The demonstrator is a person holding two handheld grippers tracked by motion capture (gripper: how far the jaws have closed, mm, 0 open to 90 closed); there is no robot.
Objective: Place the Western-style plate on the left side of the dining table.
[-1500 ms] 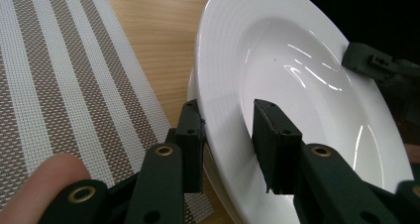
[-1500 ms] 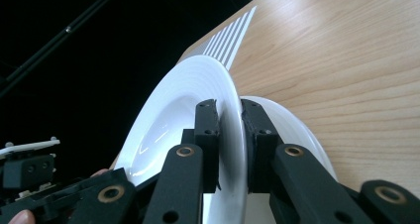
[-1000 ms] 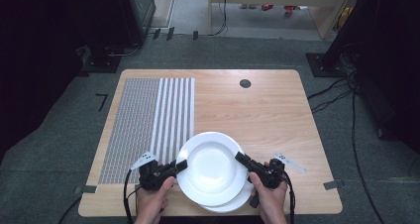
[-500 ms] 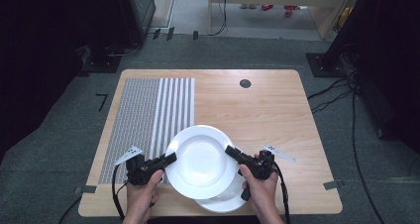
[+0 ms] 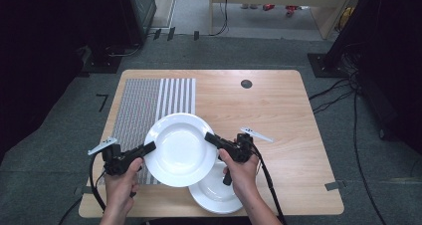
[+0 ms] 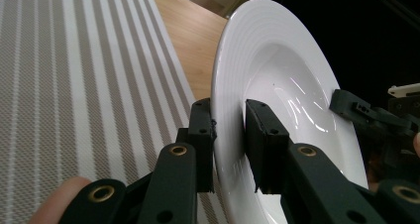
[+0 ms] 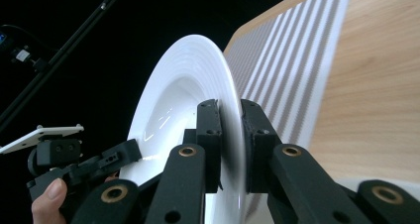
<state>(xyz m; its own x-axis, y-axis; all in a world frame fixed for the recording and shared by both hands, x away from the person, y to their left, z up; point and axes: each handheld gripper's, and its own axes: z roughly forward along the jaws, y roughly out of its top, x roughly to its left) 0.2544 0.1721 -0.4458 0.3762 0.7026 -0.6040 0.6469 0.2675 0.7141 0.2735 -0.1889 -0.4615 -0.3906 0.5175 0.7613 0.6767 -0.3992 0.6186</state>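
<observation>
Now carrying: left claw [image 5: 149,148] and right claw [image 5: 211,137] clamped on opposite rims of plate [image 5: 180,149], above mat [image 5: 149,98]; next, probably lowering level onto surface [image 5: 278,105].

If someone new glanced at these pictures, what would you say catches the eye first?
The white plate, held above the table's near side with the left gripper and the right gripper clamped on opposite rims. A second plate lies on the wooden table beneath it, and a striped mat covers the left part.
</observation>
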